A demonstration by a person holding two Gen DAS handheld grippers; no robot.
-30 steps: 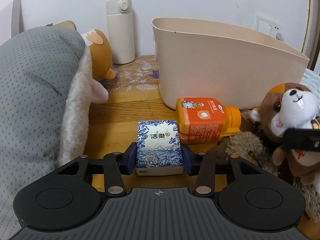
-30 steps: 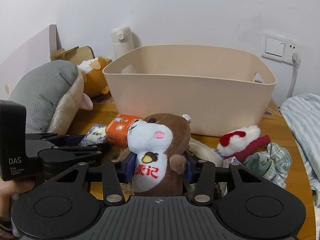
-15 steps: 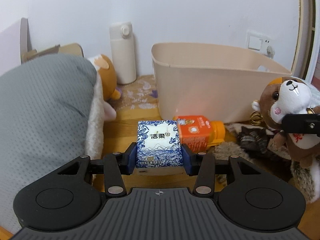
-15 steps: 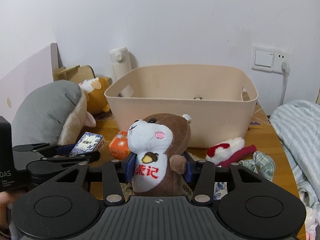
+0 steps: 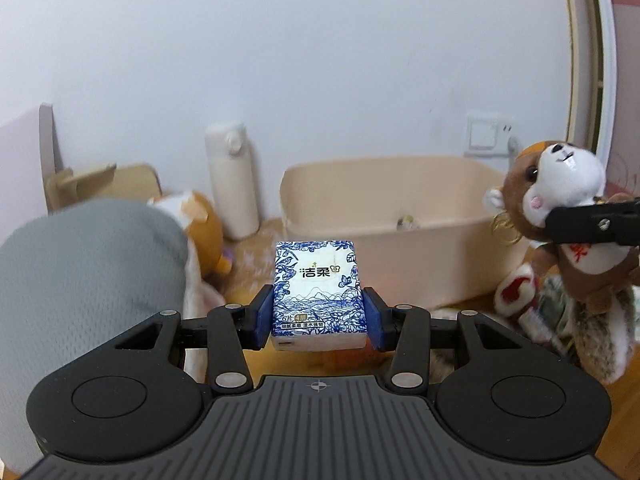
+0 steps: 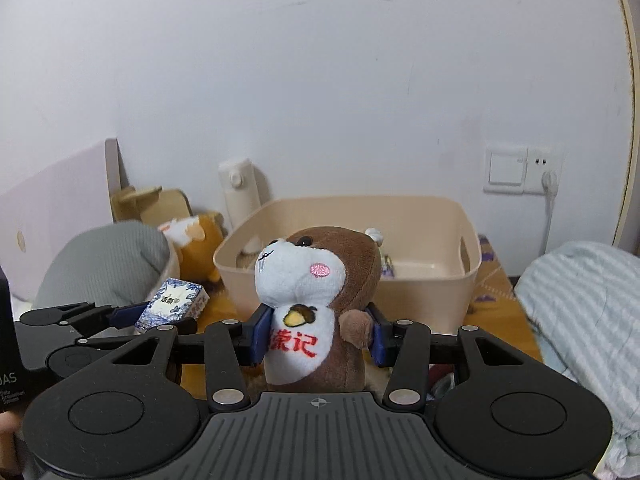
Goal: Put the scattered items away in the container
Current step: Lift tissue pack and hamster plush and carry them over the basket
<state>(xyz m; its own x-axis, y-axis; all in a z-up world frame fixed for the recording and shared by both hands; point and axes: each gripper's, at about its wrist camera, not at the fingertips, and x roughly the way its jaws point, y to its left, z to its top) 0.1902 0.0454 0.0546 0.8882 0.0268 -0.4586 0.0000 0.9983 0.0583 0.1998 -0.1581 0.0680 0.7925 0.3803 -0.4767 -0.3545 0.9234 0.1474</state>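
Both grippers loaded and raised in front of the beige container.

The left gripper [image 5: 318, 316] clamps a tissue pack [image 5: 319, 290] (white wrapper, blue floral print, dark Chinese lettering) between its blue pads, held in the air short of the container [image 5: 400, 248]. The right gripper [image 6: 318, 334] is closed on a plush squirrel [image 6: 320, 280], brown with a white face, pink cheek and red-lettered bib, upright before the container's near wall. The squirrel's lower body is hidden behind the gripper body. Inside the container lie small objects, too blurred to identify. A white flask [image 6: 242, 192] stands beside it, against the wall.
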